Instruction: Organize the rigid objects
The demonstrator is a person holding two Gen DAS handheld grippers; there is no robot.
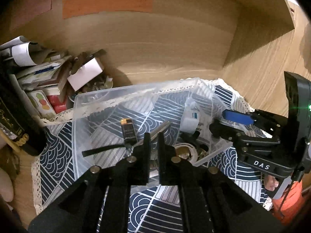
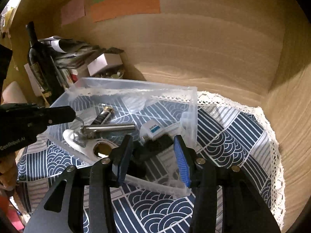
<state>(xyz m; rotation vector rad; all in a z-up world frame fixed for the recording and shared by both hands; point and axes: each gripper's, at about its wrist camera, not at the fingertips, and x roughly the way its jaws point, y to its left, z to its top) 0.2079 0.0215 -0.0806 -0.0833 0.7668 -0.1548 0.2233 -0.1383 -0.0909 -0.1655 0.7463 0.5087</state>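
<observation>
A clear plastic bin (image 2: 191,104) sat on a patterned cloth (image 2: 233,136) spread over the tabletop (image 2: 213,73). Inside the bin lay a battery (image 2: 104,114), a metal handle (image 2: 110,127) just in front of it, a small box (image 2: 153,129) to the right, and a round metal piece (image 2: 102,149) nearest the front wall. Behind the bin to the left stood a bottle (image 2: 38,58), with a pile of papers and boxes (image 2: 77,58) to its right.
</observation>
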